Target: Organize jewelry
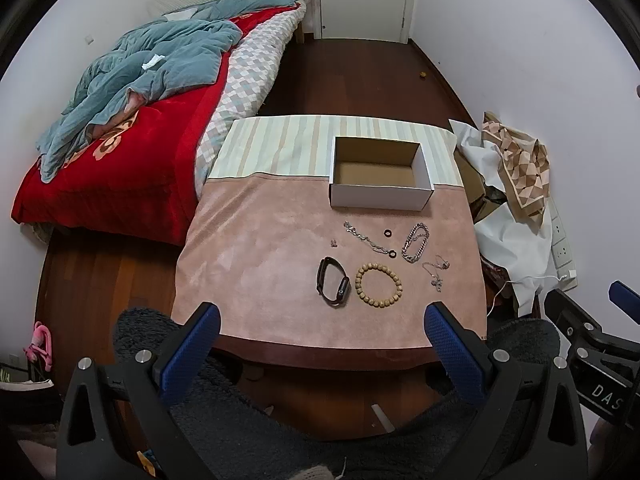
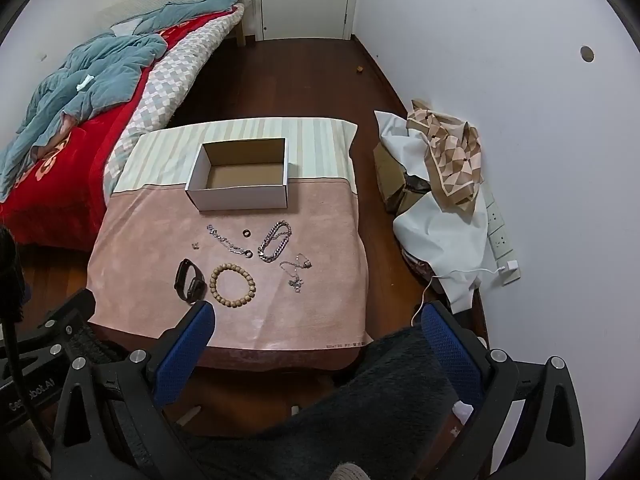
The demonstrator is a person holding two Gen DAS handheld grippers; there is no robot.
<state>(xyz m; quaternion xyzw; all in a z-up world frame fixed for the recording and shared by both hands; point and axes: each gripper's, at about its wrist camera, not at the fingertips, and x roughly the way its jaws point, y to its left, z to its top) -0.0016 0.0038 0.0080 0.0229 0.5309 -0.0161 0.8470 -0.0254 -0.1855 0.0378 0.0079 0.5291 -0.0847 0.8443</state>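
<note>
An open, empty white cardboard box (image 1: 380,196) (image 2: 240,196) stands at the back of a pink-covered table (image 1: 260,272) (image 2: 328,280). In front of it lie a black smart band (image 1: 333,282) (image 2: 189,280), a wooden bead bracelet (image 1: 378,286) (image 2: 233,284), a thick silver chain bracelet (image 1: 415,243) (image 2: 275,241), a thin silver chain (image 1: 364,237) (image 2: 226,240), two small dark rings (image 1: 387,233) (image 1: 391,255), a fine necklace (image 1: 436,270) (image 2: 297,274) and a tiny earring (image 1: 333,243) (image 2: 195,245). My left gripper (image 1: 322,320) and right gripper (image 2: 318,318) are open and empty, held short of the table's near edge.
A bed (image 1: 140,148) (image 2: 80,120) with a red blanket and a blue quilt stands left of the table. Cloths and boxes (image 1: 512,184) (image 2: 436,184) are piled against the right wall by a power strip (image 2: 500,236). A dark fluffy garment (image 1: 280,420) (image 2: 360,408) lies below the grippers.
</note>
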